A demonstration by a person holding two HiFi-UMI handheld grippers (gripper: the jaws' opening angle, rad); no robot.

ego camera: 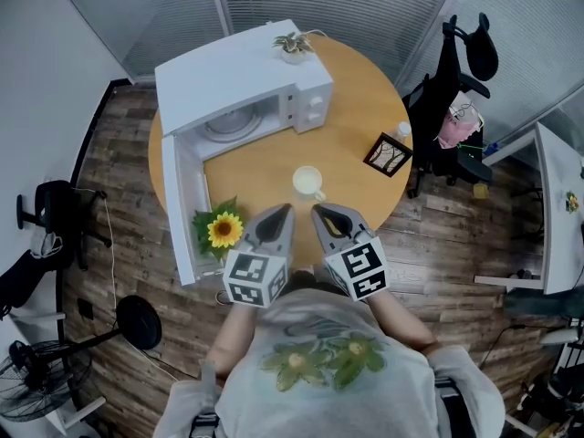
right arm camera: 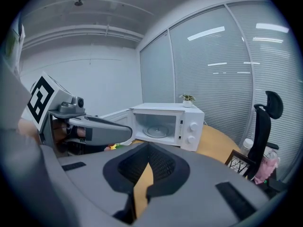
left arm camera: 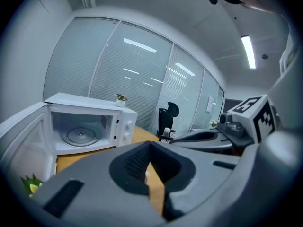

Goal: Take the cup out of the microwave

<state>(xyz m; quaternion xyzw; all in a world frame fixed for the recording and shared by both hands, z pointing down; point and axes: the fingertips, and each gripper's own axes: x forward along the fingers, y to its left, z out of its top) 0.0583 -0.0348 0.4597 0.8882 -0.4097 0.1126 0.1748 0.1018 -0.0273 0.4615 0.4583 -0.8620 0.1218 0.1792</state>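
A white cup (ego camera: 308,182) with a handle stands on the round wooden table (ego camera: 356,108), in front of the white microwave (ego camera: 239,89). The microwave's door (ego camera: 185,203) hangs wide open, and inside only the glass turntable (right arm camera: 155,131) shows. Both grippers hover side by side over the table's near edge, just short of the cup and apart from it. My left gripper (ego camera: 286,211) has its jaws closed tip to tip with nothing held. My right gripper (ego camera: 318,213) is likewise shut and empty. The left gripper view also shows the microwave (left arm camera: 85,126), with the right gripper's marker cube beside it.
A sunflower (ego camera: 224,230) lies at the table's near left by the open door. A framed picture (ego camera: 387,154) and a small bottle (ego camera: 403,131) stand at the right edge. A little potted plant (ego camera: 292,46) tops the microwave. A black office chair (ego camera: 461,71) stands behind the table.
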